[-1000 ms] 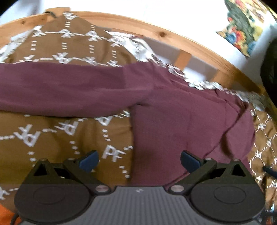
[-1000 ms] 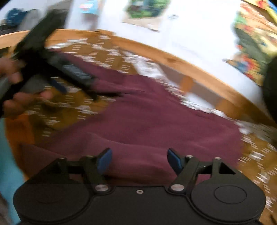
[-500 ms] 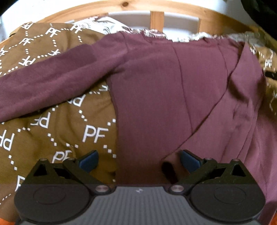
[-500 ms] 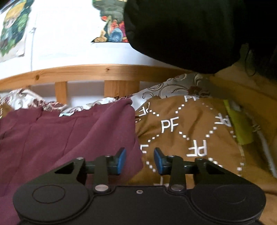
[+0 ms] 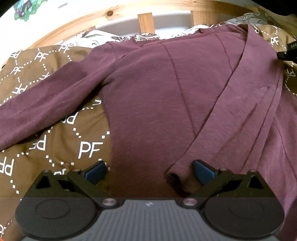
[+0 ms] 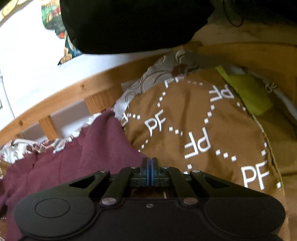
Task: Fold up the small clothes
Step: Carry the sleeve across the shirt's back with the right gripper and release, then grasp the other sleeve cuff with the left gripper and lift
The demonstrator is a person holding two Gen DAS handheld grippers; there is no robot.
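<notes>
You're working on a bed: a brown blanket [image 5: 55, 148] printed with white "PF" letters, a wooden bed rail [image 5: 104, 16] behind it, a white wall with posters beyond. The maroon top [image 5: 148, 96] lies spread on the blanket, one sleeve stretched out, the other folded across its body. Your left gripper [image 5: 149, 169] hangs released over the hem. Your right gripper [image 6: 149, 164], spread wide a second ago over the middle of the top, is now clenched at its edge; whether cloth is pinched, you can't tell.
</notes>
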